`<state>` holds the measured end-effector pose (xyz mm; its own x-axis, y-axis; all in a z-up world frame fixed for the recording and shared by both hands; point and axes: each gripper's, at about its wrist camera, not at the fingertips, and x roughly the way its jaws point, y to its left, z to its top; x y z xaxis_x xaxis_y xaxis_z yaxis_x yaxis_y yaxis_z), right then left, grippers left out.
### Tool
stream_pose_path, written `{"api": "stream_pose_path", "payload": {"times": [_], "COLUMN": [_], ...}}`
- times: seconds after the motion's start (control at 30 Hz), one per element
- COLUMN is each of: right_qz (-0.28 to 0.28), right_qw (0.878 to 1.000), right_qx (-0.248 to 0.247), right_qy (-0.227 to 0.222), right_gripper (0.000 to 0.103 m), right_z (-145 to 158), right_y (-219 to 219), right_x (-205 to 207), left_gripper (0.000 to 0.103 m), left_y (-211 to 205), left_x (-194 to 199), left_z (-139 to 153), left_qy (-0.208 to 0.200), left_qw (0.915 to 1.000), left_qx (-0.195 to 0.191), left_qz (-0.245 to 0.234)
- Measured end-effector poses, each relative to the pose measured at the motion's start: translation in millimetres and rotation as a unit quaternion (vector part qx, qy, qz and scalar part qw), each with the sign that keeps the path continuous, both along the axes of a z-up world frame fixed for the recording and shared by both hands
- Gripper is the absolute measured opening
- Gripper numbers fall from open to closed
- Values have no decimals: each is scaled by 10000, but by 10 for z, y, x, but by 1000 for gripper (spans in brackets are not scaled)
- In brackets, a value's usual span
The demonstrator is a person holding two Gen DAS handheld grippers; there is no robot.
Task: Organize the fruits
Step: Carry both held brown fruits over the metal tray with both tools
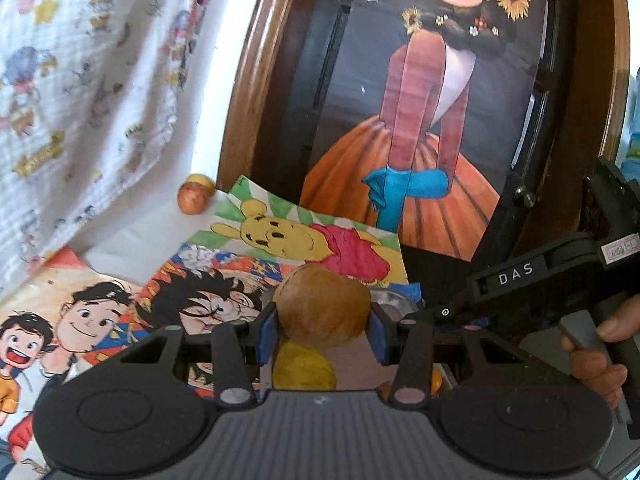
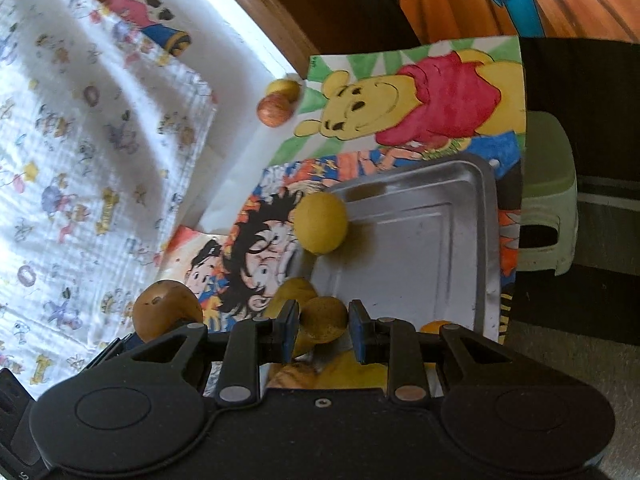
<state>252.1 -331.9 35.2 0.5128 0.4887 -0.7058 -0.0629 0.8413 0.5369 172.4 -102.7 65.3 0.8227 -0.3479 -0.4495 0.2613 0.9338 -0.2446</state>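
Observation:
My left gripper (image 1: pixel 324 330) is shut on a round brown fruit (image 1: pixel 324 310), held between its blue pads above the cartoon drawings. The same brown fruit (image 2: pixel 166 310) shows at the lower left of the right wrist view. My right gripper (image 2: pixel 323 330) is shut on a smaller yellow-brown fruit (image 2: pixel 323 319) at the near edge of a metal tray (image 2: pixel 420 248). A yellow fruit (image 2: pixel 320 222) rests on the tray's left rim. Beside the right gripper lies another yellow fruit (image 2: pixel 294 290). A yellow fruit (image 1: pixel 304 368) also lies under my left gripper.
A small red apple (image 2: pixel 274 109) and a yellow fruit (image 2: pixel 283 89) lie by the wooden frame (image 1: pixel 248 80). An orange (image 2: pixel 436 326) sits at the tray's near edge. A green stool (image 2: pixel 548 200) stands to the right. A patterned cloth (image 2: pixel 80 140) covers the left. A hand (image 1: pixel 600 364) grips the other gripper's handle.

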Motion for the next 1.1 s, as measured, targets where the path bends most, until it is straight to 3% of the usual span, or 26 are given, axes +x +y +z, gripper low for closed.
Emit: {"api": "stream_pose_path", "payload": {"times": [0.63, 0.83, 1.1], "right_qz": [-355, -386, -364], "right_qw": [9979, 9974, 9971], "right_qx": [-520, -588, -637], "right_qy": [-142, -153, -179], "right_gripper": [29, 29, 31], "right_z": [-397, -436, -441], "right_y": [-261, -301, -292], "right_x": [671, 747, 766], "left_gripper": [50, 50, 51], "left_y": [-388, -513, -595], "left_x": [569, 699, 755], "left_z": [-471, -550, -577], "left_qy": [308, 598, 590], "left_qw": [9969, 9939, 9930], "left_qx": [251, 480, 642], "left_qz": [-676, -798, -791]}}
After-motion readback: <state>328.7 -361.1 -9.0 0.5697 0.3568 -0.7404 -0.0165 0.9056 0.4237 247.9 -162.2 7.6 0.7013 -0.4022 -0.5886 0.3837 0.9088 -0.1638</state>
